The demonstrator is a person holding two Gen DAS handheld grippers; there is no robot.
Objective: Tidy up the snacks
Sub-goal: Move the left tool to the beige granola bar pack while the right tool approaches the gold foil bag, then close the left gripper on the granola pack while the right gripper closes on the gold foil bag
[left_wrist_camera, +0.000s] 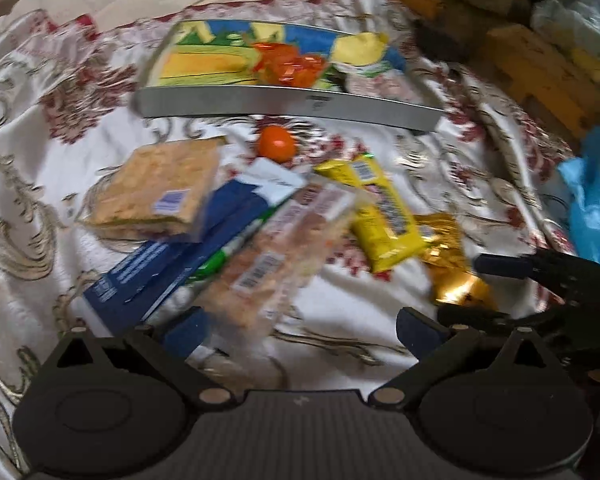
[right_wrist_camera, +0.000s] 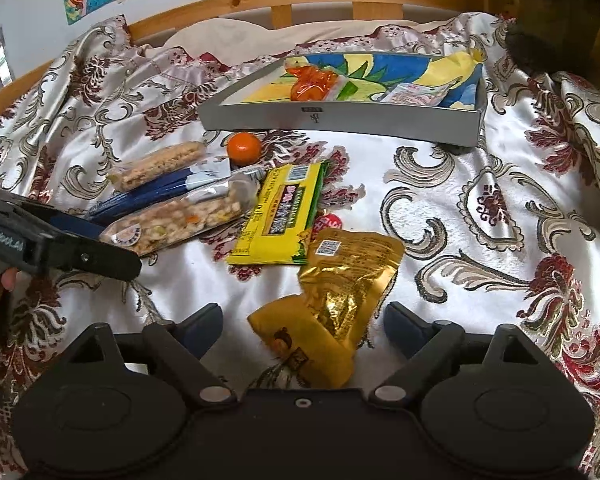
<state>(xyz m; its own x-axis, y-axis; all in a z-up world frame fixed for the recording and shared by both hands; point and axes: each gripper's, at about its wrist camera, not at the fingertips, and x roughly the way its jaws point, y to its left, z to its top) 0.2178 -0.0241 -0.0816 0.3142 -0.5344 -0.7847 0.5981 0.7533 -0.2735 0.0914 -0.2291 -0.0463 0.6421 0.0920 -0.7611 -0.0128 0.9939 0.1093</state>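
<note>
Patterned bedspread (right_wrist_camera: 480,240), gold pouch (right_wrist_camera: 352,276) between open right claw (right_wrist_camera: 304,330), left view blurred

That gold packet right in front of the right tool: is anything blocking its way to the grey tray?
The gold packet lies between the right tool's open fingers, nothing covering it. Toward the tray, the yellow-green packet lies on the bedspread directly in the path; lifting over it would probably clear it.
</note>
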